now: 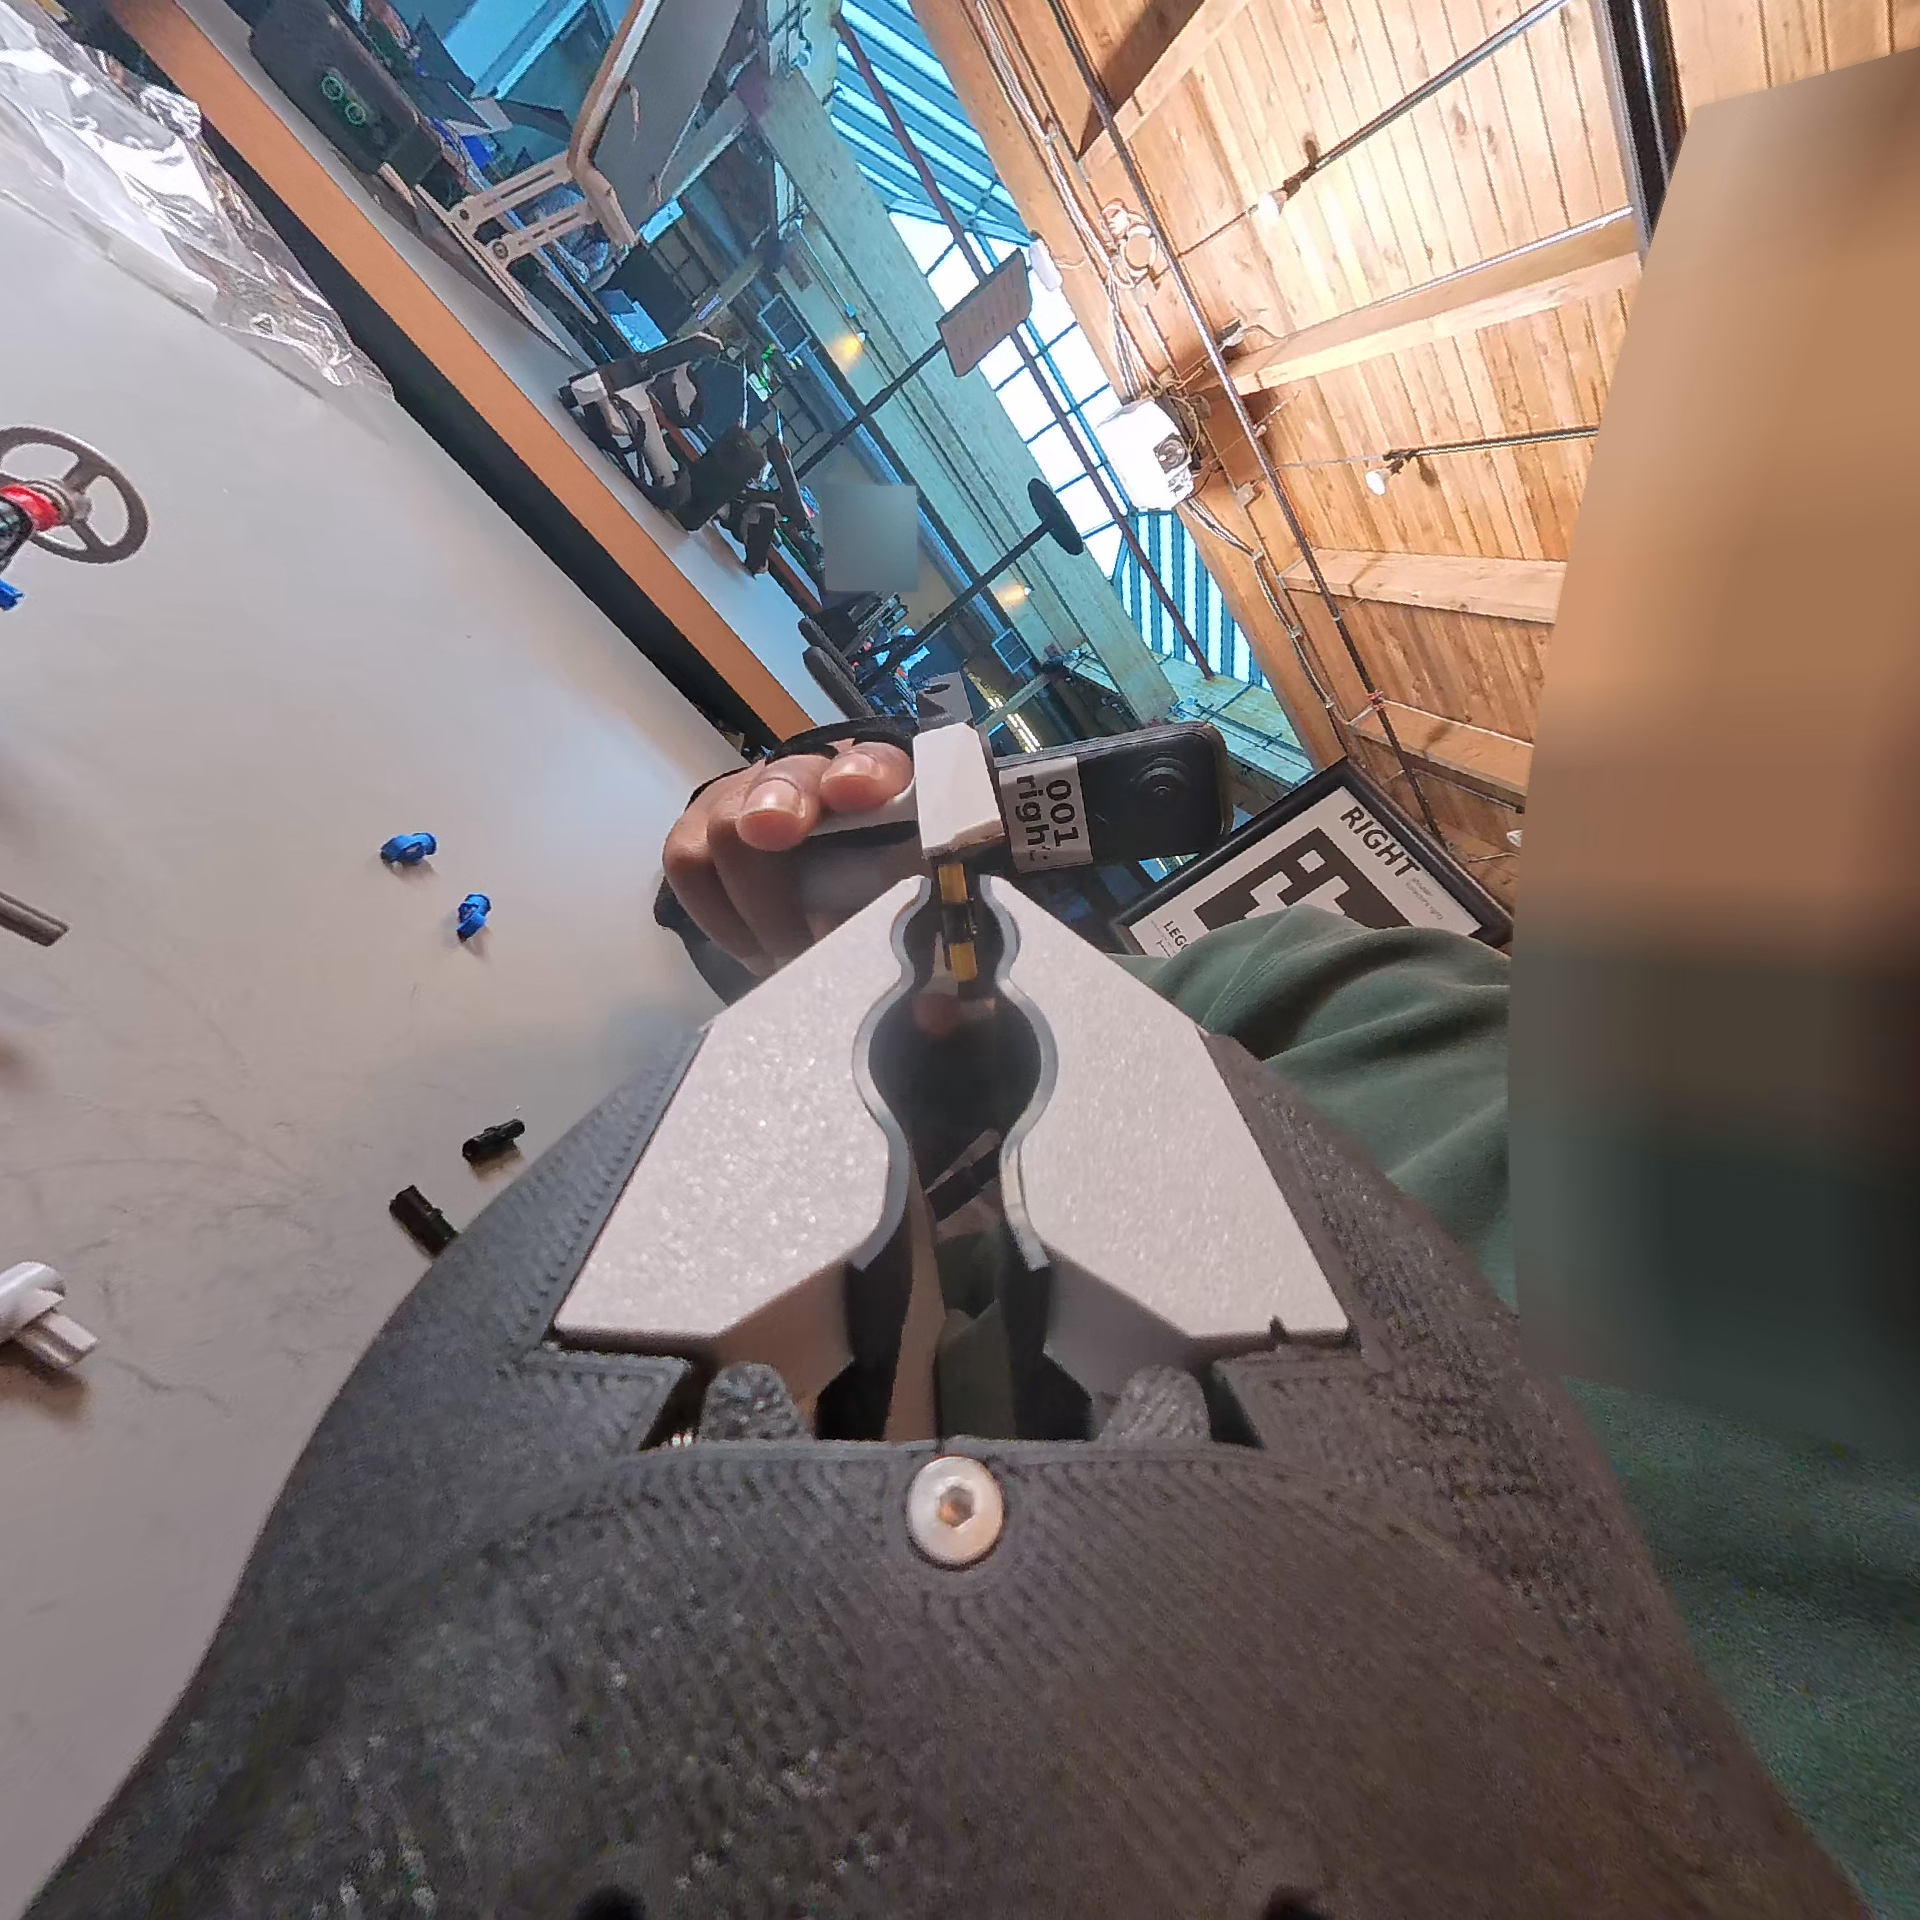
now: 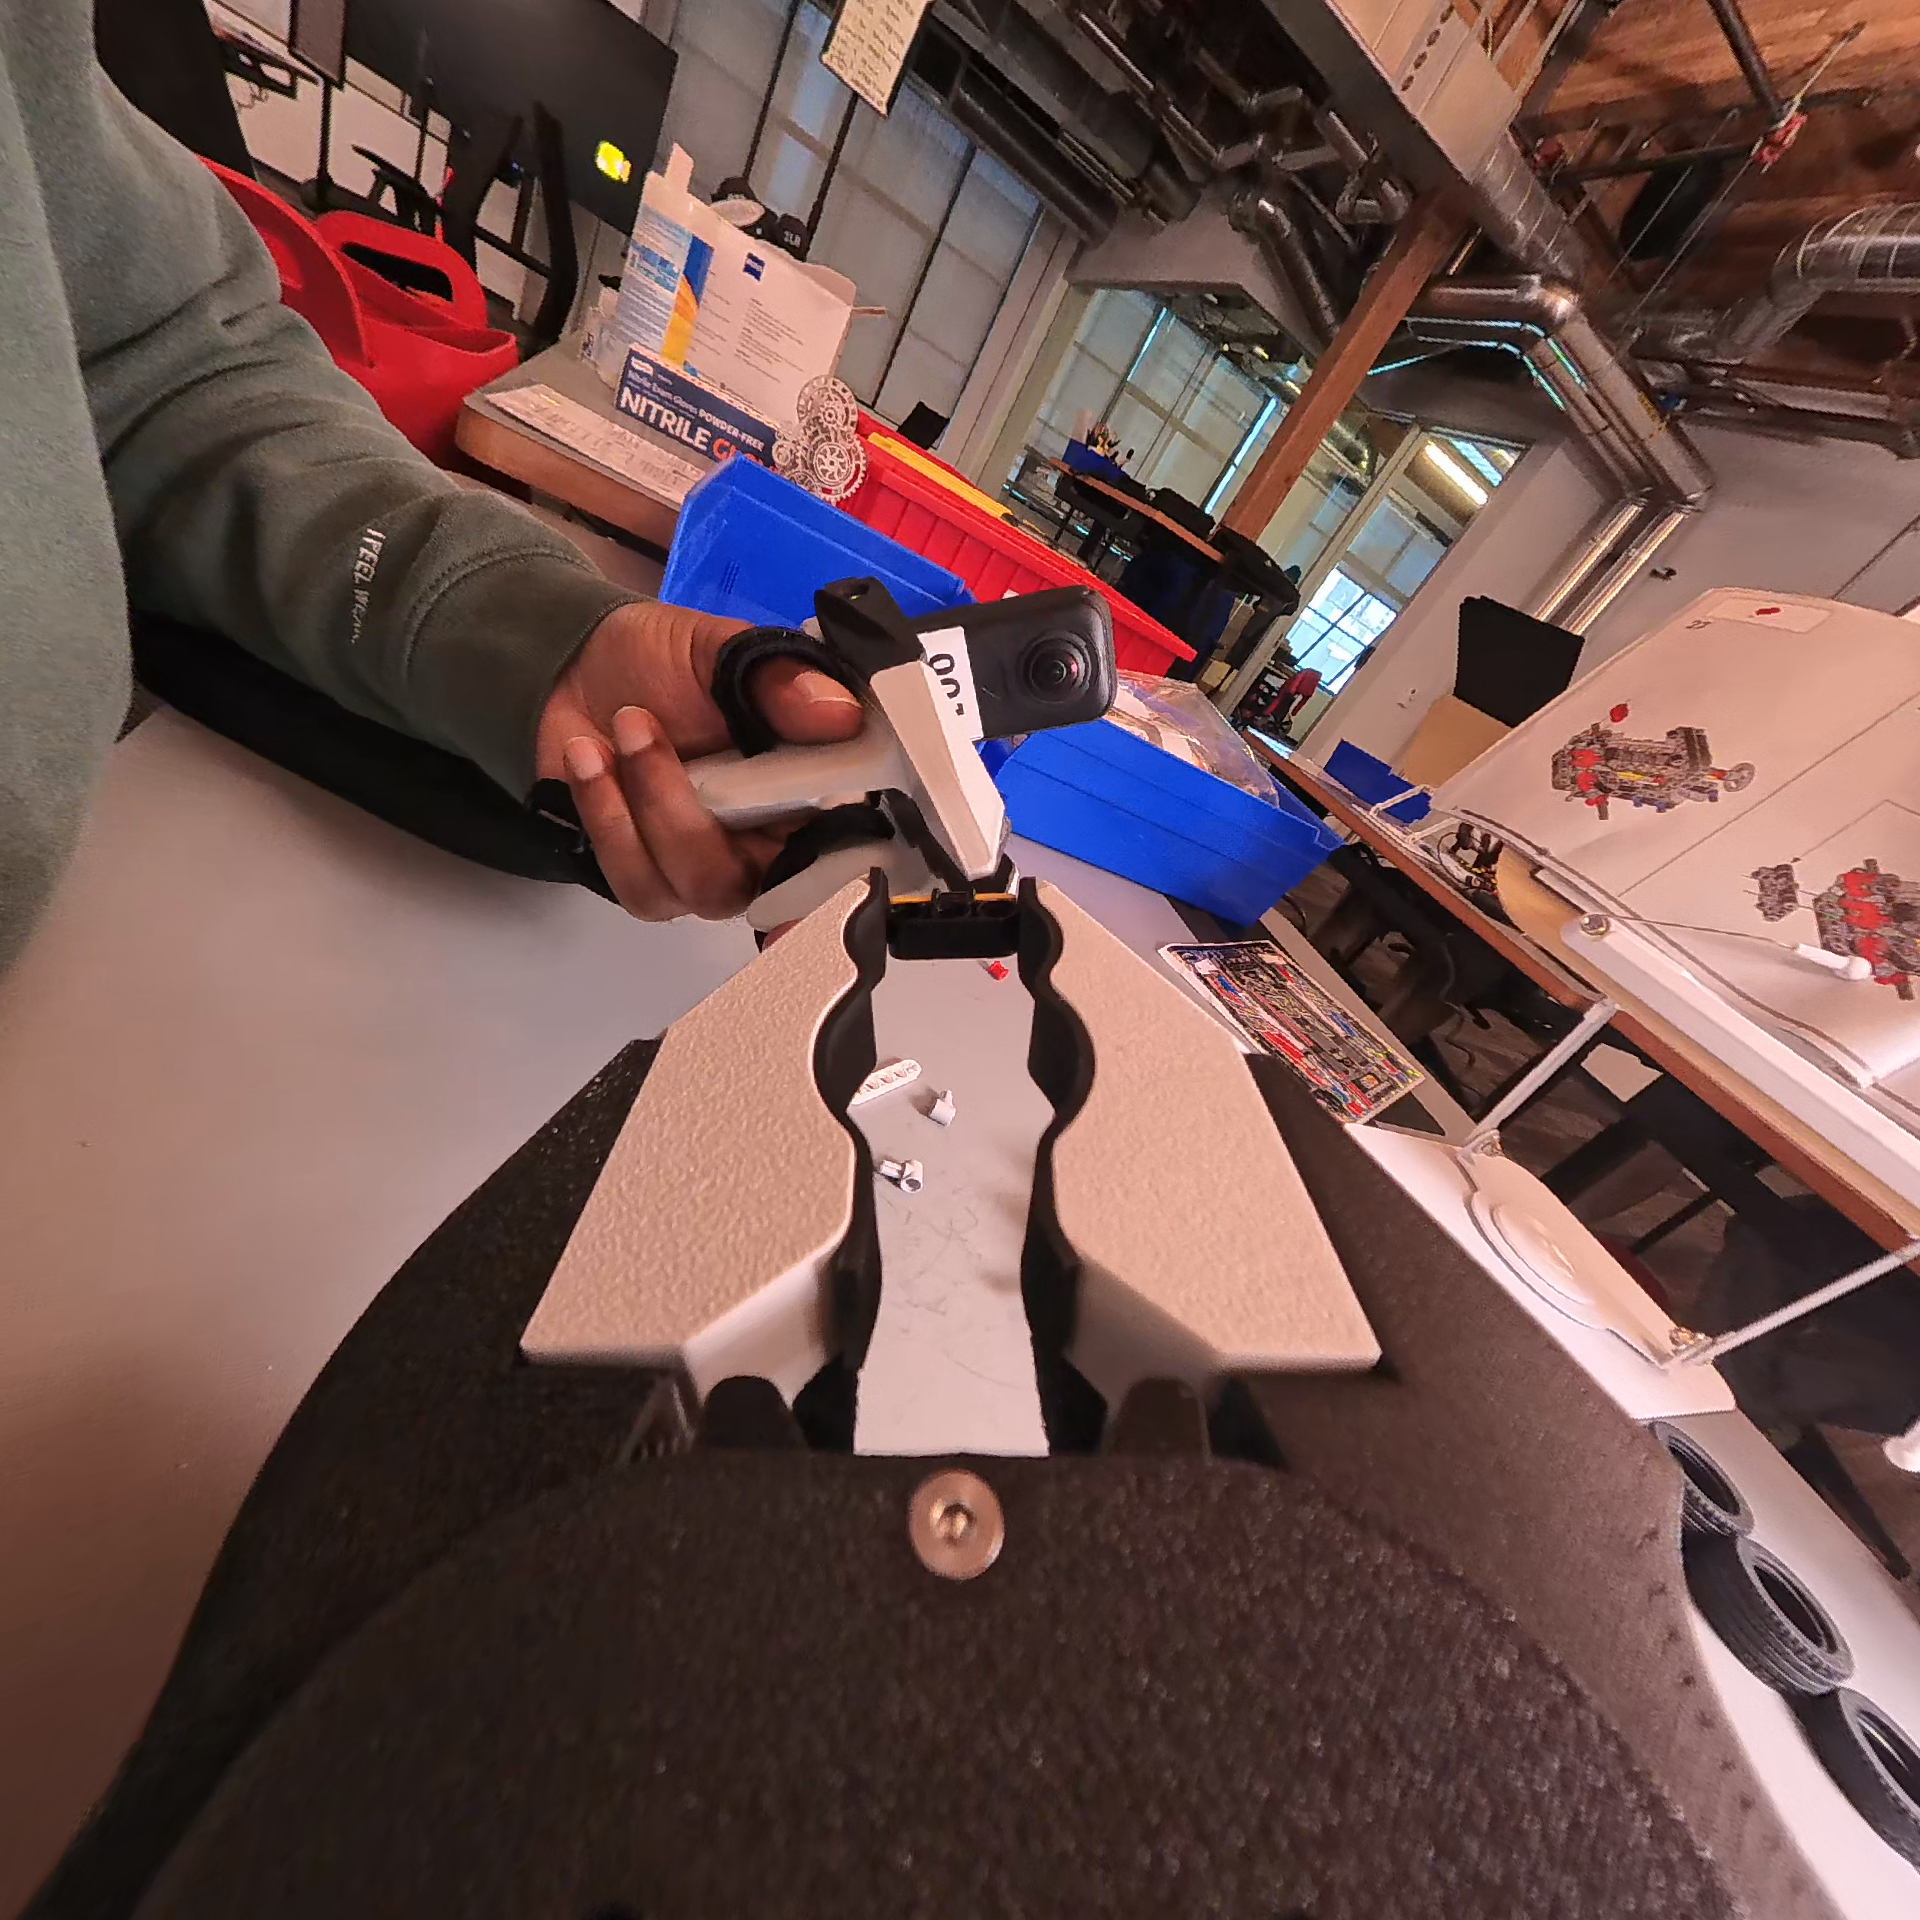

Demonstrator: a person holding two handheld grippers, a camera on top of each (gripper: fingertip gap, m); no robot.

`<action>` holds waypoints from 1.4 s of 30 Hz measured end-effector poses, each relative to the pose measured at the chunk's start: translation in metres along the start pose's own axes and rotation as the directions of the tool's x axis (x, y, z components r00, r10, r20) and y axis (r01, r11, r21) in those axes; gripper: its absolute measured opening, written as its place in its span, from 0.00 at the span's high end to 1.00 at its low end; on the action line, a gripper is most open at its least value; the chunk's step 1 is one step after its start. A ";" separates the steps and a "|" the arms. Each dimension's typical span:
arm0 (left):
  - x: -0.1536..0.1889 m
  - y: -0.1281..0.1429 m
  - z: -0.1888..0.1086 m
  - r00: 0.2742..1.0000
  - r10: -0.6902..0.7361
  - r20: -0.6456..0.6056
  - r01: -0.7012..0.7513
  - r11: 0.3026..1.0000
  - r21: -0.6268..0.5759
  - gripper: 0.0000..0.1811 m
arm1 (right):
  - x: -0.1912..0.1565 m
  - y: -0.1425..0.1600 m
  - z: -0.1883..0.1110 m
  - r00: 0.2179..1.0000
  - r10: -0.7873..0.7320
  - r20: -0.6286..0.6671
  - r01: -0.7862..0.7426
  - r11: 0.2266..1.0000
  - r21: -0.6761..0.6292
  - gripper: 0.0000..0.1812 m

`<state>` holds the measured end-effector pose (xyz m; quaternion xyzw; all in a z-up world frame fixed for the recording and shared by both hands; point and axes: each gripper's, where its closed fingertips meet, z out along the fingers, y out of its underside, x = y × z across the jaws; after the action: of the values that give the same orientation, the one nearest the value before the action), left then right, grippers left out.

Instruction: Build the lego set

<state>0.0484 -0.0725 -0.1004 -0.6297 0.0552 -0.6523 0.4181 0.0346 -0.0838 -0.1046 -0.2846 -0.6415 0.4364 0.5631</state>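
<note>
Black-and-yellow lego piece [image 2: 951,920] sits pinched between both tools: right gripper [image 2: 951,904] clamps its ends, left gripper [image 1: 956,935] squeezes its edge (held above the table [image 1: 260,779]). At nine o'clock lie two blue pins [image 1: 407,849] and two black pins [image 1: 492,1140].

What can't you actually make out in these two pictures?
- Left wrist view: the small black and yellow lego piece is mostly hidden between both grippers' fingertips, so its shape is unclear.
- Left wrist view: the grey spoked wheel assembly is cut off by the left edge.
- Right wrist view: the tiny white pieces on the grey table are too small to identify.
</note>
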 end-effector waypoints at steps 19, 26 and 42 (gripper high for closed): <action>-0.034 0.032 -0.011 0.987 0.062 0.151 -0.013 0.952 -0.306 0.97 | -0.011 0.041 0.006 0.996 -0.050 0.077 0.067 0.970 -0.233 0.84; -0.078 0.085 -0.057 0.944 0.190 0.272 0.097 0.626 -0.774 0.97 | -0.049 0.106 -0.038 0.913 0.186 0.364 0.056 0.826 -0.561 0.81; -0.076 0.085 -0.060 0.547 0.803 0.238 -0.368 0.486 -0.793 0.88 | -0.034 0.113 -0.046 0.928 0.247 0.280 -0.035 0.805 -0.592 0.84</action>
<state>0.0258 -0.1077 -0.2220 -0.8355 0.3753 -0.1603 0.3681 0.0717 -0.0503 -0.2211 -0.4087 -0.8079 0.3054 0.2949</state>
